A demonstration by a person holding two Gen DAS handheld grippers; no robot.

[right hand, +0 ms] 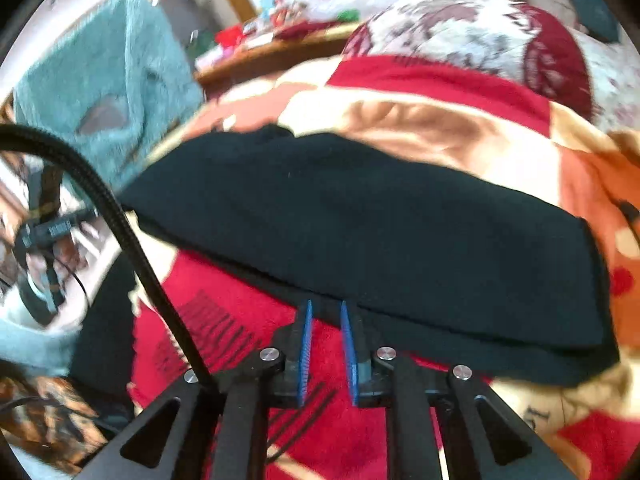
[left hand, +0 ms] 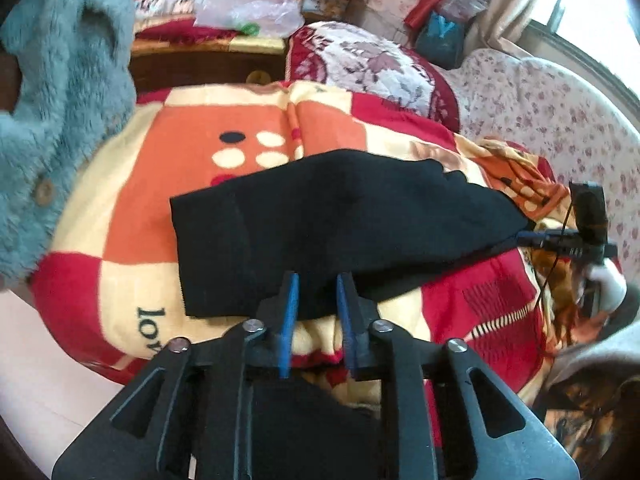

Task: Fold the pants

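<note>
Black pants (left hand: 328, 224) lie folded lengthwise on a red, orange and cream blanket (left hand: 160, 200). My left gripper (left hand: 317, 280) is open, its blue pads at the near edge of the pants with no cloth between them. In the right wrist view the pants (right hand: 360, 232) stretch across the blanket (right hand: 440, 128). My right gripper (right hand: 325, 306) is open, its tips at the pants' near edge. The right gripper also shows at the far end of the pants in the left wrist view (left hand: 532, 238).
A teal fluffy garment (left hand: 60, 100) hangs at the left. A floral pillow (left hand: 372, 64) and a floral cover (left hand: 560, 120) lie behind the blanket. A cluttered wooden cabinet (left hand: 208, 52) stands at the back. A black cable (right hand: 108, 200) arcs across the right wrist view.
</note>
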